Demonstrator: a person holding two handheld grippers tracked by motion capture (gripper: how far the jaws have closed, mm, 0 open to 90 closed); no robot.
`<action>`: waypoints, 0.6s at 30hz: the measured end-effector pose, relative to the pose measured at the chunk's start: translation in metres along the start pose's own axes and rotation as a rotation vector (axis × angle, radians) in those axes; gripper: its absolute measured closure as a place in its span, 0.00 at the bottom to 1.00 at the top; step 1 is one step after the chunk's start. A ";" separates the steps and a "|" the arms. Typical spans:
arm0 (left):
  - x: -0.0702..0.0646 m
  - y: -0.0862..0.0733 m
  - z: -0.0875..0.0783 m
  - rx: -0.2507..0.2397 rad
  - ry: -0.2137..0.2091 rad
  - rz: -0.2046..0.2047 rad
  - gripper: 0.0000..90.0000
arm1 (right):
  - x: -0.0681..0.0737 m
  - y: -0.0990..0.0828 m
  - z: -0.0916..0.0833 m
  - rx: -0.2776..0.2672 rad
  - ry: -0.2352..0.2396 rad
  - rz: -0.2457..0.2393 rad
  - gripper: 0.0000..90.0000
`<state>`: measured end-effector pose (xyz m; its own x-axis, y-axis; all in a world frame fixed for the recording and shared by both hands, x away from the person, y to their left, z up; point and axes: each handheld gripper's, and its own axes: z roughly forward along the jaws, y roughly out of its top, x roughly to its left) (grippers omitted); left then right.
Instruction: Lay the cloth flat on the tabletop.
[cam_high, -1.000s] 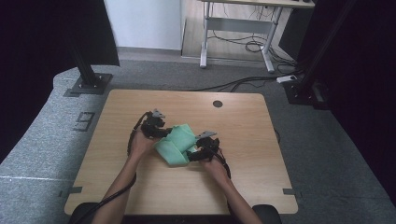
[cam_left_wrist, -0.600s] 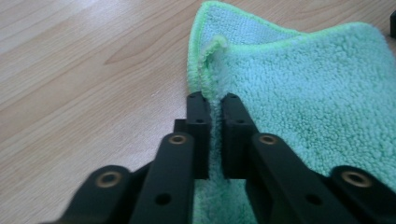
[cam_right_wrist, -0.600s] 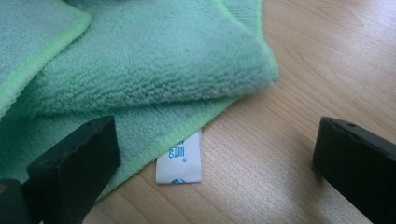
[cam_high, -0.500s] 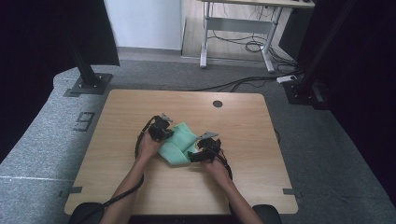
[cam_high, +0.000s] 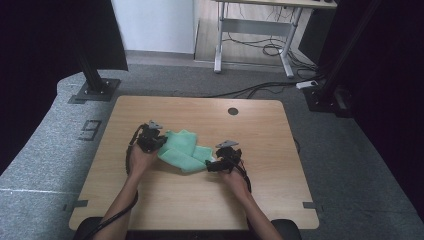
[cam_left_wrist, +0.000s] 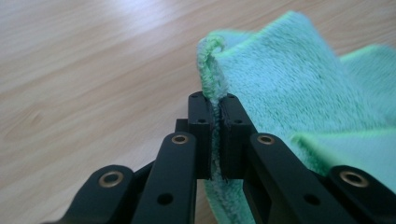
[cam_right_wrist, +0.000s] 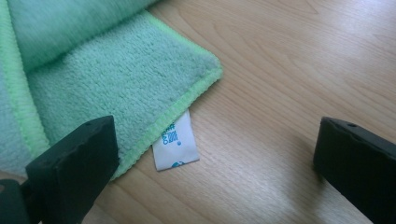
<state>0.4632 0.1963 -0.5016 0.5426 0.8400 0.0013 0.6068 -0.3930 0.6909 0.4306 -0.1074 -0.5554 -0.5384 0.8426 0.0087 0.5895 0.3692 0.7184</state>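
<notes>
A green microfibre cloth lies rumpled and partly folded at the middle of the wooden table. My left gripper is at the cloth's left side. In the left gripper view its jaws are shut on a raised hemmed edge of the cloth, which is pinched between the pads. My right gripper rests at the cloth's right corner. It stands open, its jaws either side of a corner of the cloth and the white care label, touching neither.
A round cable hole sits near the table's far edge. Bare wood lies on all sides of the cloth. Black stand bases and a cable are on the grey floor beyond the table.
The left gripper has moved left and drawn the cloth's left edge out with it, so the cloth lies wider. The right gripper has stayed in place.
</notes>
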 end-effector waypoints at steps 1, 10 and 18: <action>0.002 -0.003 -0.002 0.005 0.005 -0.002 0.94 | 0.000 0.000 0.000 0.000 0.000 0.000 0.00; 0.005 -0.051 -0.025 0.073 0.051 -0.006 0.90 | -0.013 -0.007 -0.008 0.010 -0.029 0.027 0.00; 0.008 -0.048 -0.038 0.024 0.059 -0.001 0.44 | -0.020 -0.012 -0.017 0.034 -0.024 0.027 0.03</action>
<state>0.4164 0.2363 -0.5072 0.5071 0.8607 0.0440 0.6214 -0.4005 0.6734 0.4241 -0.1353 -0.5522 -0.5081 0.8612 0.0108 0.6237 0.3593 0.6942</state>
